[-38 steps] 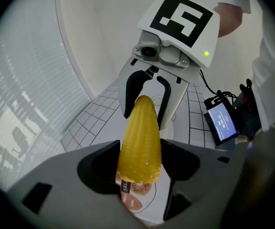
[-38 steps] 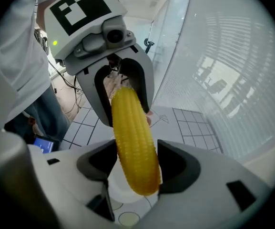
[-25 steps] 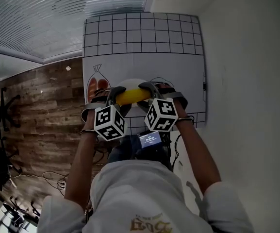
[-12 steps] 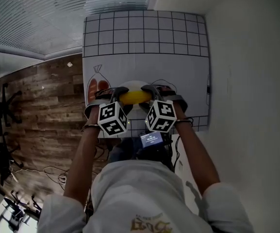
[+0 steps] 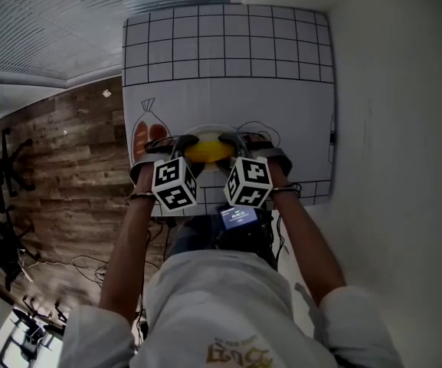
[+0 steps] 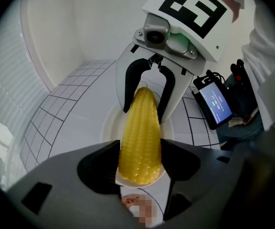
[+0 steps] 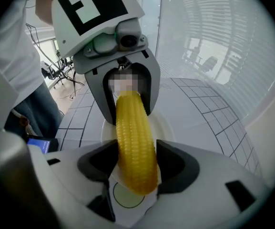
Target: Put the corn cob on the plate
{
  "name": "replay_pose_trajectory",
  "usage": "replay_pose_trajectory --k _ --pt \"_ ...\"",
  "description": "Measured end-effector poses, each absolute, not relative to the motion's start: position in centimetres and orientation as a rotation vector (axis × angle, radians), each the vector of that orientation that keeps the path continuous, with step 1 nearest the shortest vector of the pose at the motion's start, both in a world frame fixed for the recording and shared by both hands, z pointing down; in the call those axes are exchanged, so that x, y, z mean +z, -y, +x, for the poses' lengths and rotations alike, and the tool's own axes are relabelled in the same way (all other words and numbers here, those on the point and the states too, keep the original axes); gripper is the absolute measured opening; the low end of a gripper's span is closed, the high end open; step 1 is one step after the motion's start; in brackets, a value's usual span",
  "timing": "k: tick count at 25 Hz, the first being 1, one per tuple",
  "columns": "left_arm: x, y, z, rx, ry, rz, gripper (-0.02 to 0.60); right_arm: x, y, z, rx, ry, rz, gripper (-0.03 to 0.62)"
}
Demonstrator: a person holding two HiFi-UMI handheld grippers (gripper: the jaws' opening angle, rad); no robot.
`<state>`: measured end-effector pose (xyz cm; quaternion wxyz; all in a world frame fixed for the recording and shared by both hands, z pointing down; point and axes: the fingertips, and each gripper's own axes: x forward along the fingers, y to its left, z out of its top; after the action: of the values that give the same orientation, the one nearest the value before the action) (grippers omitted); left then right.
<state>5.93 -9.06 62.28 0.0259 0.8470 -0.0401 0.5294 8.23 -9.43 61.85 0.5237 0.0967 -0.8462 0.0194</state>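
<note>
Nearest, at the lower middle of each gripper view, the left claw [image 6: 138,148] and the right claw [image 7: 136,149] are each closed on one end of the corn cob [image 6: 139,128], which is held level between them. Just beyond, the white plate [image 6: 107,127] lies directly under the cob, on the gridded table [image 5: 228,90]. The pick-up and carry are judged done. Contact with the plate cannot be told, and setting down and release are left.
</note>
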Motion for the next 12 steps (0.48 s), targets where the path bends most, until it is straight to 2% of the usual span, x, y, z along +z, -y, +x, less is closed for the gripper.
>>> replay_pose_trajectory --k 12 --pt "62.73 9.50 6.15 1.567 0.084 2.611 0.261 62.11 9.97 8.23 0.126 2.085 0.272 0.262"
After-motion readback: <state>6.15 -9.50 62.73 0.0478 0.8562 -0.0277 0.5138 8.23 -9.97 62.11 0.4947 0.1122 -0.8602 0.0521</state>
